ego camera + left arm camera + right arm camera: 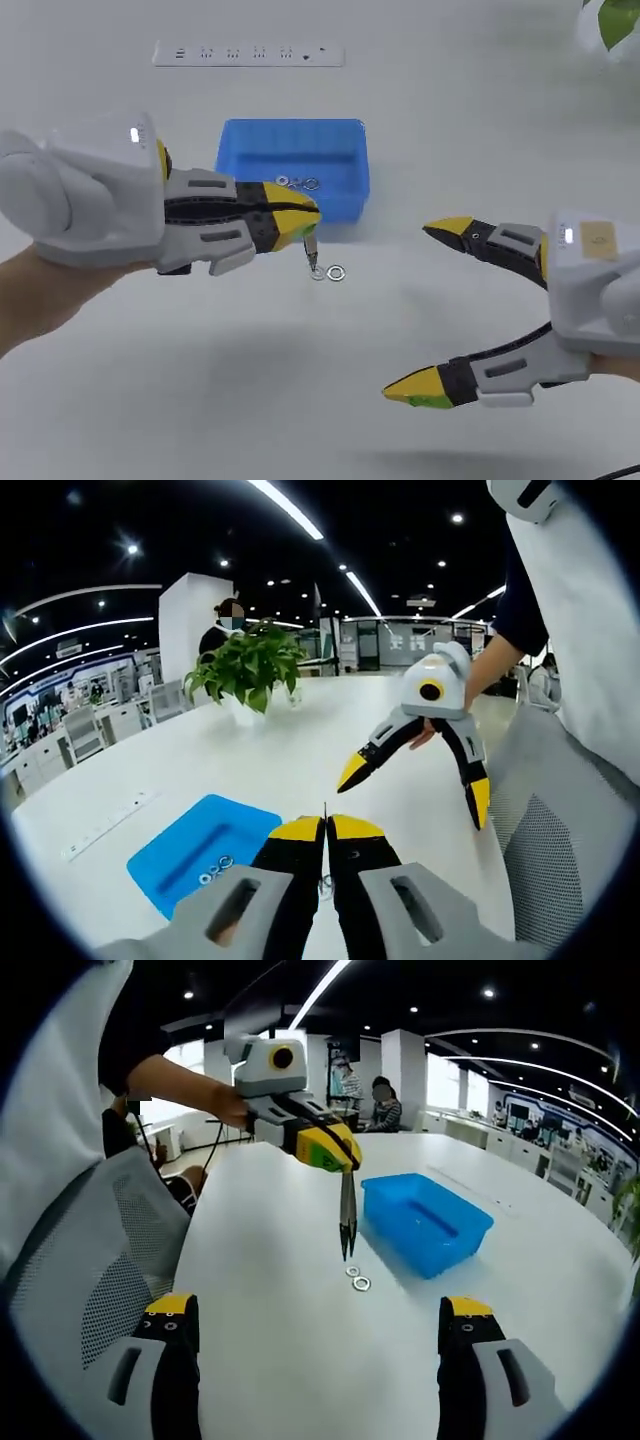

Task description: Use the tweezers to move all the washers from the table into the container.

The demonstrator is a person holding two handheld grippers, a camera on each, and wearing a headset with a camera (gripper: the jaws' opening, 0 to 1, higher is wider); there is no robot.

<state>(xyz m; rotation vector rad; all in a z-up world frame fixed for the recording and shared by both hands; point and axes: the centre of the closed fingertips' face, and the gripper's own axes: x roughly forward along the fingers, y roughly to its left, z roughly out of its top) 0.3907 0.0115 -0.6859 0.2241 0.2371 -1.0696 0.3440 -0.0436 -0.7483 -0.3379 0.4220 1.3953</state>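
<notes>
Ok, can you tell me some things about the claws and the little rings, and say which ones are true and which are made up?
1. The left claw is holding the tweezers. True.
2. The right claw is shut tight. False: its jaws stand wide apart with nothing between them.
3. The blue box is empty. False: a few washers already lie inside.
4. Two loose washers lie on the table near the tweezers' tip. True.

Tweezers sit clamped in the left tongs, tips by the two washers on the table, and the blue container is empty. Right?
Not empty: the head view shows a few washers lying in the blue container. The rest holds: tweezers clamped in the left tongs, tips by the two washers on the table.
</notes>
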